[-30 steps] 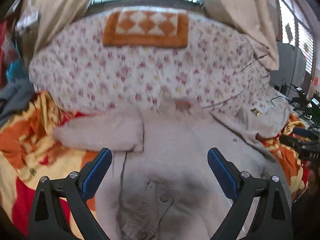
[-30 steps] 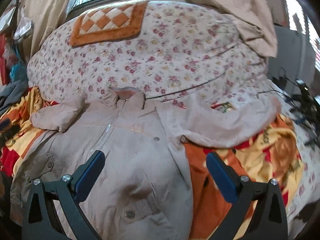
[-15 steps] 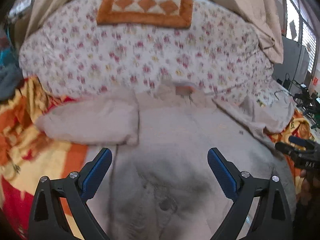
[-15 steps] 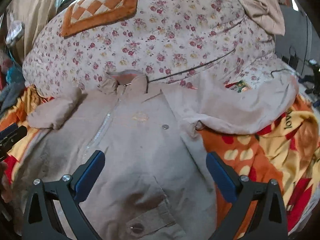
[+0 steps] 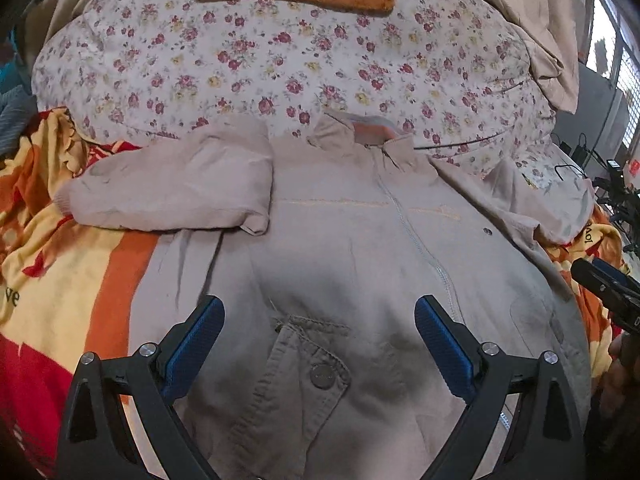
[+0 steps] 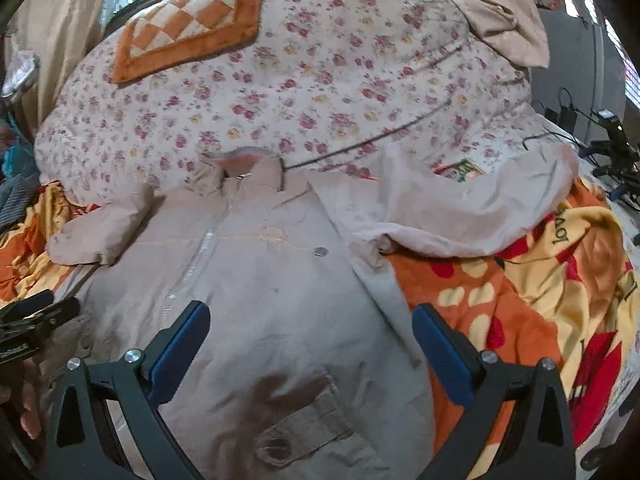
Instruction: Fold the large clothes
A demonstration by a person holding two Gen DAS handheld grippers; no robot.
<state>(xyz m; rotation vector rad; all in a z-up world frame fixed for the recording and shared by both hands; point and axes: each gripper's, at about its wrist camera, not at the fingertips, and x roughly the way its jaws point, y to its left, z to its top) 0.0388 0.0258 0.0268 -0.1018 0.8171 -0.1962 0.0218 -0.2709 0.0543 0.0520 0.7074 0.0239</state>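
Note:
A large beige zip jacket (image 5: 340, 248) lies front-up on the bed, collar toward the floral quilt; it also shows in the right wrist view (image 6: 272, 280). Its left sleeve (image 5: 172, 188) is bent back on itself beside the body. Its right sleeve (image 6: 472, 208) stretches out to the right. My left gripper (image 5: 316, 336) is open and empty above the lower left pocket (image 5: 296, 380). My right gripper (image 6: 312, 340) is open and empty above the lower right pocket (image 6: 300, 428). Each gripper's black tip shows at the edge of the other's view.
An orange, yellow and red blanket (image 6: 520, 300) covers the bed under the jacket. A bulky floral quilt (image 5: 288, 60) rises behind the collar, with an orange checked cushion (image 6: 188, 28) on top. Cables and black gear (image 6: 608, 140) stand at the far right.
Both grippers have moved forward and lower over the jacket, which now looks larger. The jacket has not moved. Both grippers stayed open.

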